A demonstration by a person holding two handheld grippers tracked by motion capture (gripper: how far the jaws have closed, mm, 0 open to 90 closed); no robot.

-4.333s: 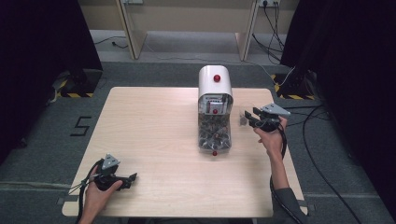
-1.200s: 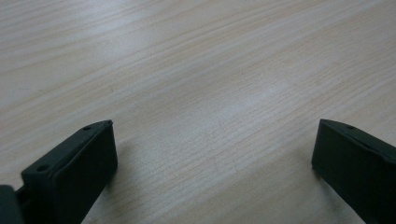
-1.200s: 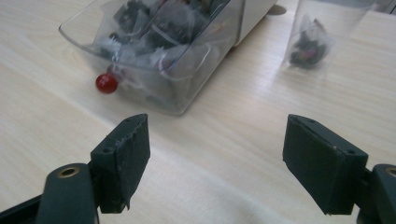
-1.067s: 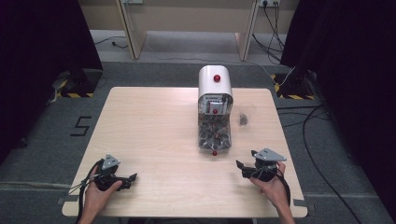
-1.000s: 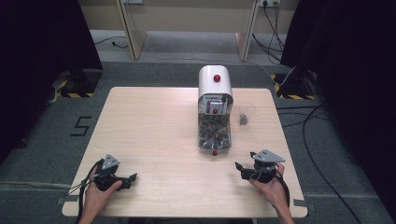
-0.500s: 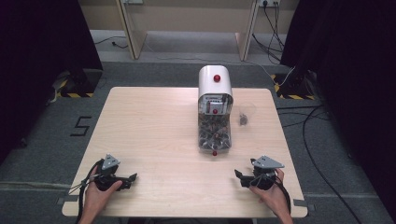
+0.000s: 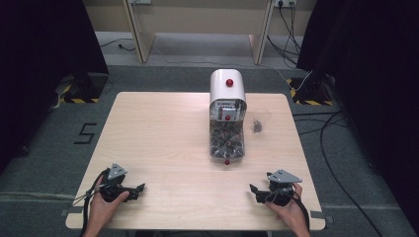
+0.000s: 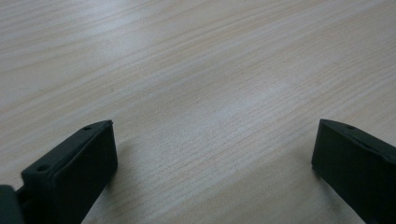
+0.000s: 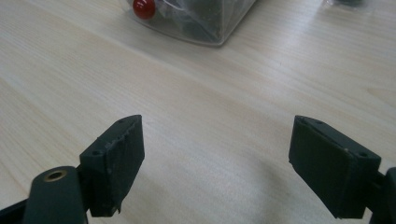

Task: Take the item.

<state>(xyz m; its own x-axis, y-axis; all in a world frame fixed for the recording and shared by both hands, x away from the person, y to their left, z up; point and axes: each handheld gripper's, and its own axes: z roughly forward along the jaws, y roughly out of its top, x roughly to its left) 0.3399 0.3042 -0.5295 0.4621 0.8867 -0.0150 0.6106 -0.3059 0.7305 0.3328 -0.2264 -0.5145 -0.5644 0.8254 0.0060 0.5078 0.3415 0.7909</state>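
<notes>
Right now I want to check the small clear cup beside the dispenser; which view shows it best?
The high view: the whole cup stands right of the dispenser, dark bits inside. The right gripper view catches its base at the top edge.

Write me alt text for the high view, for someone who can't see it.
A person's hands rest a left hand-held gripper and a right hand-held gripper, both open and empty, at the near edge of a light wooden table. Mid-table stands a white-topped clear dispenser of dark pieces, with a small clear cup beside it.
</notes>
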